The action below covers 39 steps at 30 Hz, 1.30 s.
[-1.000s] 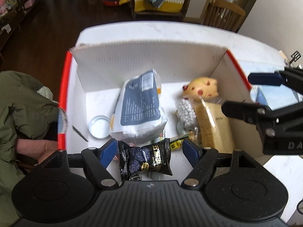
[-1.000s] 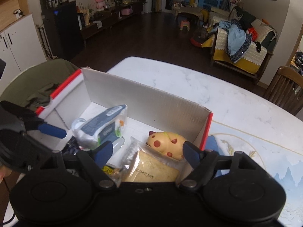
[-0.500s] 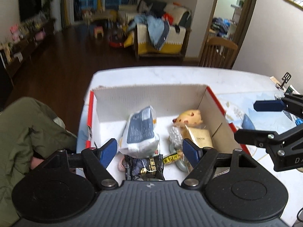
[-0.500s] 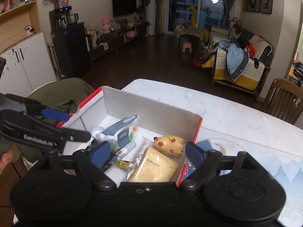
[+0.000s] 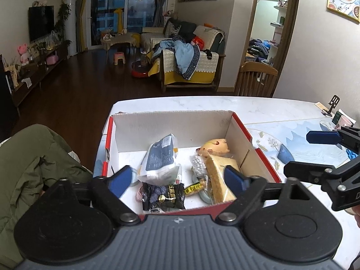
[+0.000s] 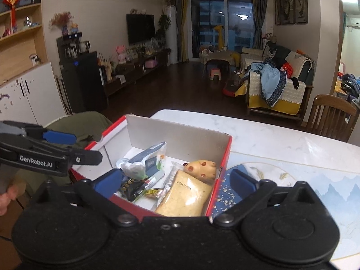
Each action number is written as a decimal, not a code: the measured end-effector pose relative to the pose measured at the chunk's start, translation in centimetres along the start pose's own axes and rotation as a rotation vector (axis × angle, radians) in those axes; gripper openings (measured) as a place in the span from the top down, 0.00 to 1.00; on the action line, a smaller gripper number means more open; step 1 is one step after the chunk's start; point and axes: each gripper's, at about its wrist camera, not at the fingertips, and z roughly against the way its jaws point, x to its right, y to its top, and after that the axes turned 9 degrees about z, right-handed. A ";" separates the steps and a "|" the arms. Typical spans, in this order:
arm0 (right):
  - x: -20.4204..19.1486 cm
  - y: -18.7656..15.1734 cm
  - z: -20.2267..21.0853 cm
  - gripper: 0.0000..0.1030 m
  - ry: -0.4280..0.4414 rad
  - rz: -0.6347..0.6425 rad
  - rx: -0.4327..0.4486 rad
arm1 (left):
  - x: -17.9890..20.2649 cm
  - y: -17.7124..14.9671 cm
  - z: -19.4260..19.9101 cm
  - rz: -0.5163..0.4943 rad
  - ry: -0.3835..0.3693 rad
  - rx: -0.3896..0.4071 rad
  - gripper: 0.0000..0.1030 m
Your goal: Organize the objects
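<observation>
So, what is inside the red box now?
The red box holds a white-and-blue pouch, a black snack packet, a spotted yellow toy and wrapped bread. Whatever lies beneath them is covered.

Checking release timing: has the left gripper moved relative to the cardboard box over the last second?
Yes. The left gripper has pulled up and back from the cardboard box, leaving the black snack packet inside.

This is a lived-in home, an open living and dining room. A sofa (image 5: 186,51) draped with blankets and clothes stands on dark wood flooring, a television (image 6: 140,28) hangs above a low cabinet (image 6: 135,67) crowded with toys, and a small pink stool (image 5: 119,57) sits near the glass balcony doors (image 6: 225,27). Nearer, a wooden dining chair (image 6: 330,114) stands at a white marble table (image 6: 270,137).
</observation>
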 end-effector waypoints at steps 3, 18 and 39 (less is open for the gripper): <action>-0.2 -0.4 0.6 0.00 0.004 0.001 0.016 | 0.1 -0.7 0.2 -0.004 0.004 0.018 0.02; -0.7 -2.0 1.7 0.00 0.008 -0.011 0.018 | 0.6 -3.1 1.2 0.005 0.019 0.070 0.02; -0.7 -2.9 2.8 0.00 -0.001 -0.023 0.016 | 1.5 -3.2 2.0 0.025 0.057 0.095 0.02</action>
